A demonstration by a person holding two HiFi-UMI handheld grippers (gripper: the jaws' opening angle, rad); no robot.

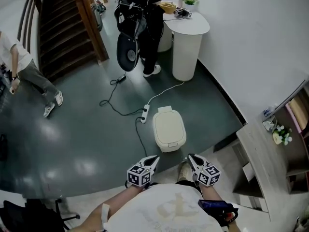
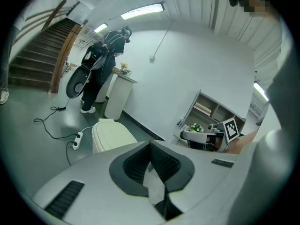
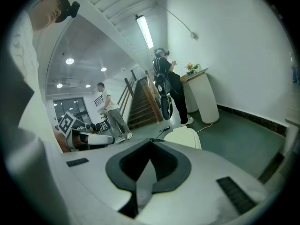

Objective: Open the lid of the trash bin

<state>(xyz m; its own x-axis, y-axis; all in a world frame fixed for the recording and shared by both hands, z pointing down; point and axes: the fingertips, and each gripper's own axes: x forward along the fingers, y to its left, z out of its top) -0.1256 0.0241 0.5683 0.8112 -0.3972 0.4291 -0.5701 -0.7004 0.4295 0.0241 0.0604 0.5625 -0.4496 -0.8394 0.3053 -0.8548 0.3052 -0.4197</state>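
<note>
A cream trash bin (image 1: 169, 128) stands on the dark floor just ahead of me, its lid down. Both grippers are held close to my body, short of the bin and touching nothing. The left gripper (image 1: 154, 159) sits off the bin's near left corner, the right gripper (image 1: 191, 157) off its near right corner. In the left gripper view the jaws (image 2: 151, 144) meet at a point, shut and empty, with the bin (image 2: 110, 134) beyond them. The right gripper (image 3: 151, 142) is likewise shut with nothing in it, and the bin (image 3: 185, 136) shows just past its tip.
A white power strip (image 1: 144, 113) with trailing cables lies left of the bin. Behind stands a white round counter (image 1: 187, 47) and a person in black (image 1: 145, 28). Another person (image 1: 29, 71) walks at left by the stairs (image 1: 63, 28). A wooden shelf (image 1: 268, 163) lines the right wall.
</note>
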